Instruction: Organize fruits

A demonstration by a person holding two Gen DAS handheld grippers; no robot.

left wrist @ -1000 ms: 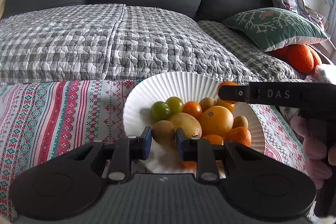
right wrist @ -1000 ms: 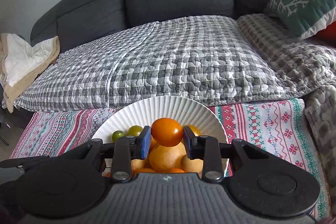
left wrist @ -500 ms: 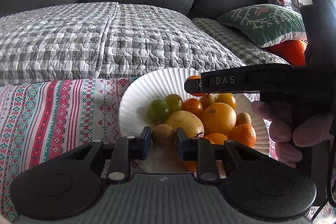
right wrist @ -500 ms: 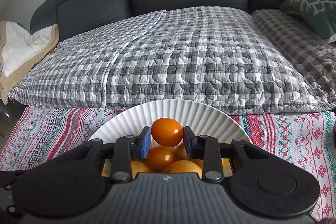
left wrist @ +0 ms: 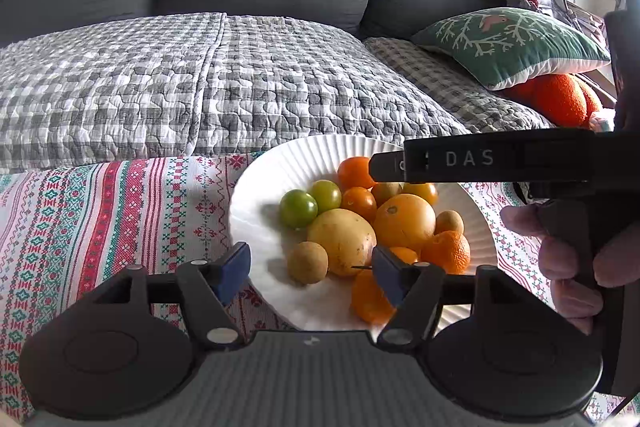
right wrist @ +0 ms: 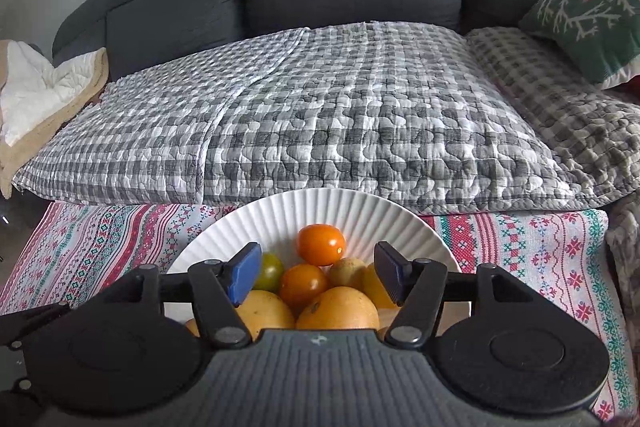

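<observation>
Our left gripper (left wrist: 310, 269) and right gripper (right wrist: 318, 275) are both opening, empty, at the plate's (left wrist: 256, 203) six o'clock.

I see a white fluted plate (left wrist: 260, 187) on the patterned cloth, heaped with fruit: two green tomatoes (left wrist: 298, 207) at the left, orange tomatoes (right wrist: 321, 244) behind, a large yellow-orange citrus (left wrist: 404, 223) touching a pale yellow fruit (left wrist: 342, 241), and a small brown fruit (left wrist: 307, 262) in front.
</observation>
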